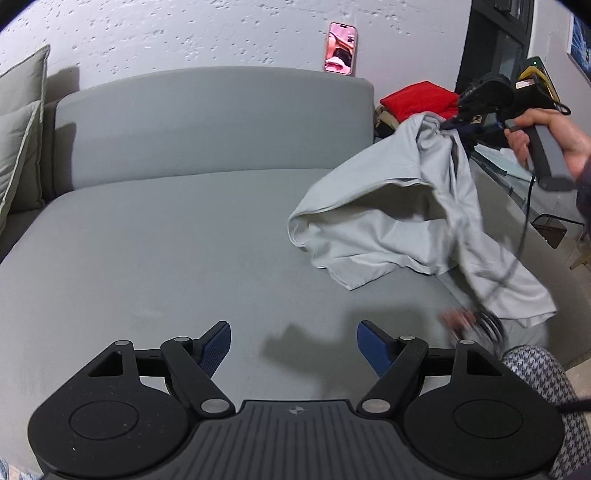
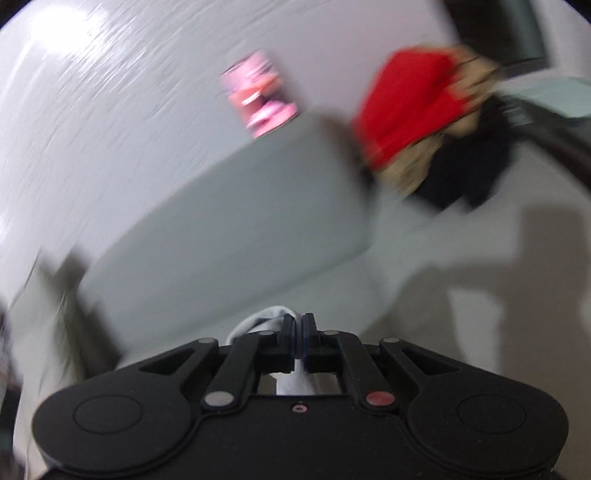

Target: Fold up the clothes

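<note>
One grey garment (image 1: 388, 221) hangs from our clamped right gripper (image 2: 297, 332) over sofa's (image 1: 184, 240) right edge | left gripper (image 1: 293, 343) spread, empty | next: we spread it flat.

The left wrist picture is bright and mostly sharp. A dark shadow lies on the gray sofa (image 1: 166, 258). The corners are black and bent. The right wrist picture is very blurry, with white glare top left.

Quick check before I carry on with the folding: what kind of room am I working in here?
Most likely a living room at home. A grey sofa with cushions stands against a textured white wall, a pile of clothes sits at its far end, and a phone is propped on the backrest.
</note>
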`<state>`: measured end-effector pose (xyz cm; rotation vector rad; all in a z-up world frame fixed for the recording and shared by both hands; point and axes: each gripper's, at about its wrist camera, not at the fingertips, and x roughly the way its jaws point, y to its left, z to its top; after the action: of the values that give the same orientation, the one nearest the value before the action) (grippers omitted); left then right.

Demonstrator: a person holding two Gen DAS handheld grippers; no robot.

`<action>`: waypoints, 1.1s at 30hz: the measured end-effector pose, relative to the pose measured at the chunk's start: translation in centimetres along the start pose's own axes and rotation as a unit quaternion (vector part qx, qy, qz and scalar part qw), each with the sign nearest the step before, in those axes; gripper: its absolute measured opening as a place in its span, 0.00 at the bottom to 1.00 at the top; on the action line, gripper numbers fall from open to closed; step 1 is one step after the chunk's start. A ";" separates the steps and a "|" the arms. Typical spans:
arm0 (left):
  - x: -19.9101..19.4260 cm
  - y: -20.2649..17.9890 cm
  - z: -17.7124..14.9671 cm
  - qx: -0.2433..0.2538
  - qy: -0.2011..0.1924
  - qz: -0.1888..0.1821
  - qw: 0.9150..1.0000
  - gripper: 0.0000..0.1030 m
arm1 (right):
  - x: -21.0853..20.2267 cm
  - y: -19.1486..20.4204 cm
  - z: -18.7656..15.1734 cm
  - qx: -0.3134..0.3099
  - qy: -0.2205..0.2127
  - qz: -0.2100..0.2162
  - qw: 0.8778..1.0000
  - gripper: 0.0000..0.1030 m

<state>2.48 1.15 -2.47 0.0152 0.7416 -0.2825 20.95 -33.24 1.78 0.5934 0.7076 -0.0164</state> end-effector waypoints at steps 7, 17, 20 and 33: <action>0.0 -2.5 -0.3 0.047 0.005 -0.032 0.998 0.68 | -6.4 -5.4 -1.9 0.014 0.034 -0.017 0.999 0.57; -1.9 -5.4 4.4 0.080 -0.060 -0.067 0.993 0.65 | -11.5 -6.3 -12.1 -0.143 0.095 0.018 0.985 0.65; -1.7 -6.0 3.5 0.057 -0.049 -0.065 0.995 0.66 | -7.5 -4.0 -15.2 -0.245 0.076 -0.003 0.967 0.66; -3.1 -3.5 1.3 0.035 -0.043 -0.051 0.997 0.66 | -10.4 -8.1 -8.4 -0.073 -0.027 0.002 0.997 0.03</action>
<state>0.23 -1.57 0.84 0.0305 0.6468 -0.4040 6.15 -37.57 -0.98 0.4525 0.6495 0.0237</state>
